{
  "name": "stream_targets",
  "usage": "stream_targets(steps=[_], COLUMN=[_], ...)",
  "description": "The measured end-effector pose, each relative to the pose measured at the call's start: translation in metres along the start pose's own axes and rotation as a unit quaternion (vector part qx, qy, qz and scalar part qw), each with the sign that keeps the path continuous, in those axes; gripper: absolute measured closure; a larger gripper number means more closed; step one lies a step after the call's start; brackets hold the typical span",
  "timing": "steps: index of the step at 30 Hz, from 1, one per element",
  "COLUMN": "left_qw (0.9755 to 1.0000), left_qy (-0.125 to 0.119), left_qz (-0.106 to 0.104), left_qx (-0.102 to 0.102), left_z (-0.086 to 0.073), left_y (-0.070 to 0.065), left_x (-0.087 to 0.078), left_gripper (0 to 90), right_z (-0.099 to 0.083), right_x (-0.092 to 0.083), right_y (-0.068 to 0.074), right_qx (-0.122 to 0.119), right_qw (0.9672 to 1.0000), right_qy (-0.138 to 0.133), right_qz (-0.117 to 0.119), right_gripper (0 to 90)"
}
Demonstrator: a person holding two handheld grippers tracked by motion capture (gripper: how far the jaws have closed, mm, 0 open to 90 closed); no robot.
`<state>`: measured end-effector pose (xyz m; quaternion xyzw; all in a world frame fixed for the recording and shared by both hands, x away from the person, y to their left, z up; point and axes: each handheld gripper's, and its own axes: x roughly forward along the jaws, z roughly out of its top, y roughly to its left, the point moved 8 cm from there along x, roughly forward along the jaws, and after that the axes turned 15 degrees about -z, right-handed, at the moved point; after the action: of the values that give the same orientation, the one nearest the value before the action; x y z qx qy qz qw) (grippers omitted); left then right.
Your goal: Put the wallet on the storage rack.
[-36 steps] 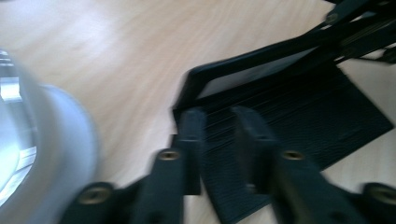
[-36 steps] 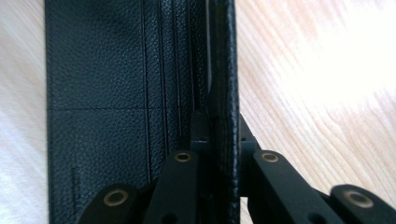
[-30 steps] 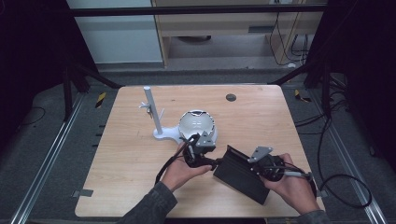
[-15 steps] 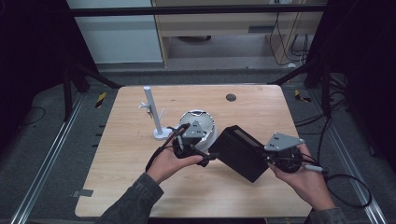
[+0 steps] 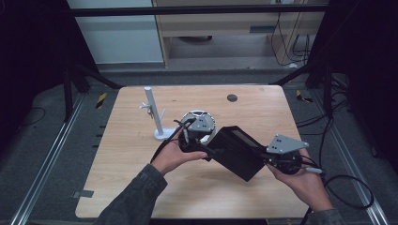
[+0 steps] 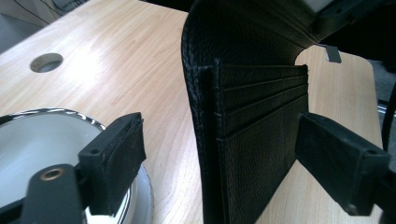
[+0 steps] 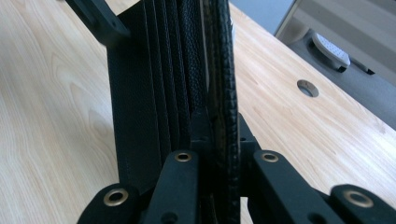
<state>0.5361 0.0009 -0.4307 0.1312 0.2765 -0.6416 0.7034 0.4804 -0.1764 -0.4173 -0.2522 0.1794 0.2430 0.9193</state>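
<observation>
Wallet (image 5: 238, 152) hangs opened above the table (image 5: 141, 187), my right gripper (image 7: 219, 154) clamped on one cover. My left gripper (image 6: 205, 163), jaws just opened, straddles the card-slot flap without pressing. Next, I judge, calls for closing squarely on that flap.

The wallet (image 6: 252, 116) looks like black leather with a pebbly, matt grain, stitched edges and smoother card slots; seen edge-on in the right gripper view (image 7: 219, 70) the outer skin is rougher, almost scaly. The table (image 5: 263, 117) is pale wood, smooth with a soft sheen and visible grain. The round dish (image 6: 28, 140) beside it is glossy white with a shiny chrome-looking rim. Gripper pads (image 6: 116, 163) are matt black, kind of rubbery, with brass-coloured rivets. The white stand (image 5: 155, 112) looks like plain matt plastic.
</observation>
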Motion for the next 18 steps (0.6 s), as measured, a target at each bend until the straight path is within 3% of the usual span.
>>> stream_targets(steps=[10,14,16,18], left_qw=[0.9998,0.9995,0.9990,0.9983], left_qy=[0.004,0.011,0.023,0.029], left_qz=[-0.018,-0.030,-0.038,-0.049], left_qx=[-0.005,-0.008,0.001,-0.010], left_z=[-0.001,-0.002,-0.003,-0.004], left_y=[0.002,0.001,-0.001,-0.003], left_x=[0.008,0.010,0.010,0.010], left_gripper=[22.0,39.3,54.9,62.3], right_z=[0.008,0.009,0.007,0.004], right_x=[0.000,0.001,0.002,0.004], right_y=[0.004,0.007,0.008,0.009], right_qx=[-0.001,0.000,0.001,0.001], right_qw=[0.9998,0.9997,0.9996,0.9996], right_qy=[-0.018,-0.025,-0.026,-0.025], right_qz=[0.007,0.008,0.011,0.014], right_gripper=[84.6,84.6,84.5,84.4])
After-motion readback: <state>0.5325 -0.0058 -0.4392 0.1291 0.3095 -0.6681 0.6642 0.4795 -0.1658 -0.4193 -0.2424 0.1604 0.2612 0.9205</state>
